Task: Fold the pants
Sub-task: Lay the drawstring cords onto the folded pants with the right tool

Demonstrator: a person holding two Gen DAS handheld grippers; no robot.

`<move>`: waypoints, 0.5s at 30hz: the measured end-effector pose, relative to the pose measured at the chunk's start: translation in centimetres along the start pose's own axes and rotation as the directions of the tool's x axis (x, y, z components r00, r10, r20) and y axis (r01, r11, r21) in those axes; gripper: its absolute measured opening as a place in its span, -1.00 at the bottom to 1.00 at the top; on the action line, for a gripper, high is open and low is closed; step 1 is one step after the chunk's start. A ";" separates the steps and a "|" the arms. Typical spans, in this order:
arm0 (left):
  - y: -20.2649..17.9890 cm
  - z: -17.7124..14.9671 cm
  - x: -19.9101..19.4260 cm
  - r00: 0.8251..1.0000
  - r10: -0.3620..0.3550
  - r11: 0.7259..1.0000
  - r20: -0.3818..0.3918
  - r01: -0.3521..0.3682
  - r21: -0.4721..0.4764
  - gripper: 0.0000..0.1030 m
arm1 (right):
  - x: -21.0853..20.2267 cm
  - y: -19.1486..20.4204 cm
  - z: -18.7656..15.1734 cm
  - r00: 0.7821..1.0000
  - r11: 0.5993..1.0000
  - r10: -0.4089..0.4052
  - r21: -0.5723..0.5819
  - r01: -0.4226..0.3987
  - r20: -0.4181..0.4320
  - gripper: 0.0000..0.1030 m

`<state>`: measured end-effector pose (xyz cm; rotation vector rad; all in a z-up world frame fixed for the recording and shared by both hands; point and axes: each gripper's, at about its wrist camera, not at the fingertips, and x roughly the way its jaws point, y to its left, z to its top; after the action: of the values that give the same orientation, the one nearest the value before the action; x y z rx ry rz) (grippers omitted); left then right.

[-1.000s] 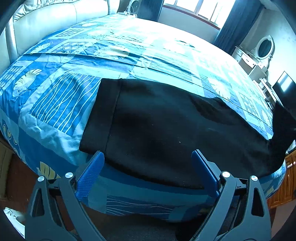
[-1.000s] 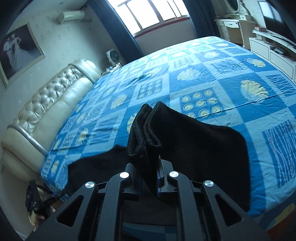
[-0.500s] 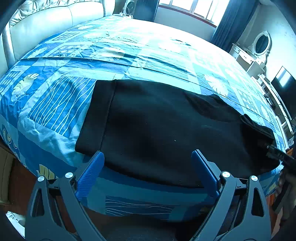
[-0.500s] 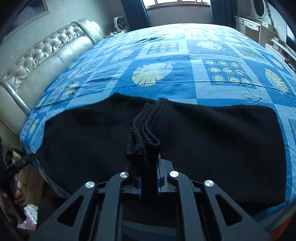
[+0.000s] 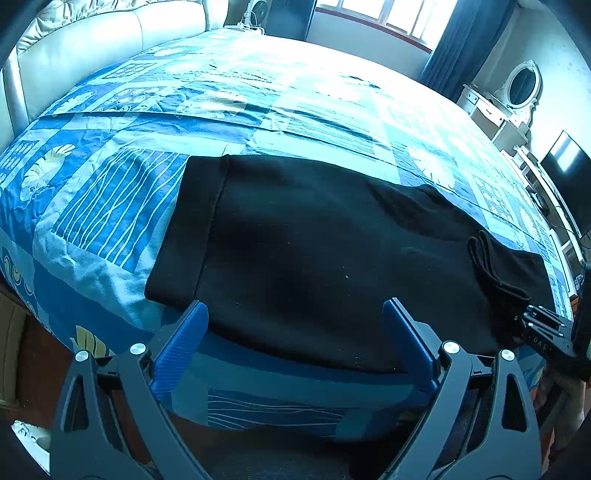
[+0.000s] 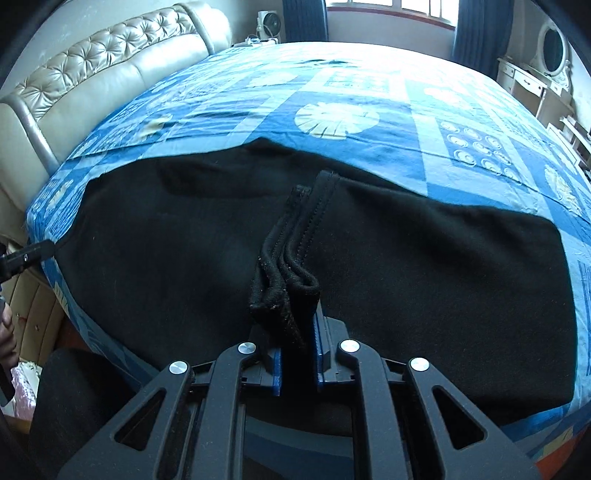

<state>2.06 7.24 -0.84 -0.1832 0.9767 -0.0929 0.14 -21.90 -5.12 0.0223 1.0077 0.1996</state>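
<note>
The bed (image 5: 258,122) fills both views, blue patchwork cover stretching away ahead of both sets of tongs, its far corners bent off by the fisheye rim. A padded cream headboard (image 6: 110,70) runs along the far left; only the right wrist view shows its buttoned tufting properly. Beyond the bed, a window (image 5: 373,14) is cut off at the top of the frame, and a white dresser with an oval mirror (image 5: 521,86) sits far right.

Now the pants (image 5: 314,251): black, lying flat across the near edge of the bed, directly ahead of the left tongs. The dark cloth swallows detail, so seams and layers across the middle are hard to make out. The broad band at the left end (image 5: 184,229) reads clearly in the left wrist view only.

The left tongs (image 5: 293,345) are spread wide, blue pads apart, holding nothing, poised just short of the near edge of the pants. The bed's side drops away beneath them.

The right tongs (image 6: 297,363) are pressed together, pinching a bunched stack of hems (image 6: 291,269). The right wrist view shows several stitched layers standing up from the pads; the pad faces themselves are hidden by cloth. From the left wrist view, those same tongs (image 5: 543,326) appear far right, partly cut off, with the hem bundle lying over the flat fabric.
</note>
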 end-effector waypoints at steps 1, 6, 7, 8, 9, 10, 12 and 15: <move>0.0 0.0 0.0 1.000 0.000 1.000 0.000 0.000 0.000 0.84 | 0.0 0.1 -0.1 1.000 1.000 0.002 -0.001 -0.002 0.000 -0.65; 0.0 -0.1 0.1 1.000 -0.003 1.000 -0.002 0.003 -0.002 0.84 | -0.3 0.5 -0.6 0.999 0.999 0.045 0.000 -0.045 -0.014 -0.37; 0.0 -0.1 0.2 1.000 -0.003 1.000 -0.003 0.003 -0.002 0.84 | -0.4 0.7 -0.7 0.999 0.999 0.045 -0.011 -0.045 -0.016 -0.34; 0.0 -0.1 0.2 1.000 -0.004 1.000 -0.004 0.004 -0.001 0.84 | -0.5 1.0 -0.9 0.999 0.999 0.044 -0.022 -0.045 -0.018 -0.29; 0.0 -0.2 0.2 1.000 -0.004 1.000 -0.005 0.004 0.000 0.85 | -0.5 1.4 -1.0 0.999 0.999 0.039 -0.035 -0.039 -0.019 -0.26; -0.1 -0.2 0.2 1.000 -0.004 1.000 -0.006 0.004 0.001 0.84 | -0.5 1.6 -1.1 0.999 0.998 0.034 -0.045 -0.035 -0.021 -0.25; -0.2 -0.3 0.2 1.000 -0.005 1.000 -0.008 0.005 0.004 0.84 | -0.7 2.1 -1.3 0.999 0.998 0.023 -0.062 -0.025 -0.023 -0.22; -0.3 -0.3 0.2 1.000 -0.006 1.000 -0.009 0.006 0.007 0.84 | -0.8 2.5 -1.5 0.999 0.997 0.036 -0.062 -0.038 -0.032 -0.19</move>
<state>1.93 6.87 -1.07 -0.1791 0.9842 -0.1025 -1.89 -19.67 -4.94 -0.0188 1.0319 0.2655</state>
